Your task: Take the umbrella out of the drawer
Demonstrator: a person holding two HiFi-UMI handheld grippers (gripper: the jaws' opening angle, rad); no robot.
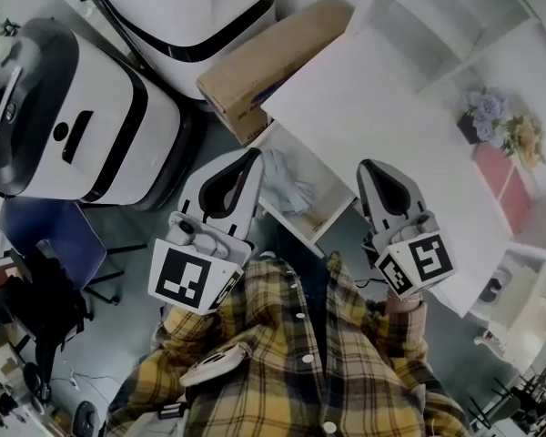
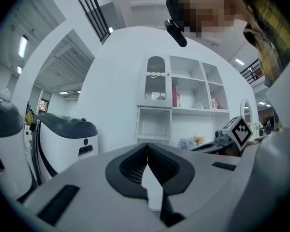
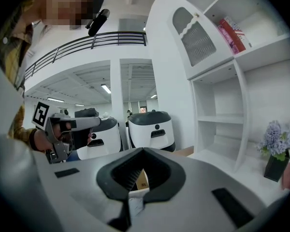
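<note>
Peeking out of the open drawer, the pale blue umbrella is partly hidden by the cupboard top and the left gripper. Its shape is hard to make out. The left gripper and the right gripper are both closed tight and hold nothing.

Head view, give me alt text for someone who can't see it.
Seen from above, a person in a yellow plaid shirt holds the left gripper and the right gripper, both shut and empty, near an open drawer under a white tabletop. A pale blue bundle lies in the drawer.
</note>
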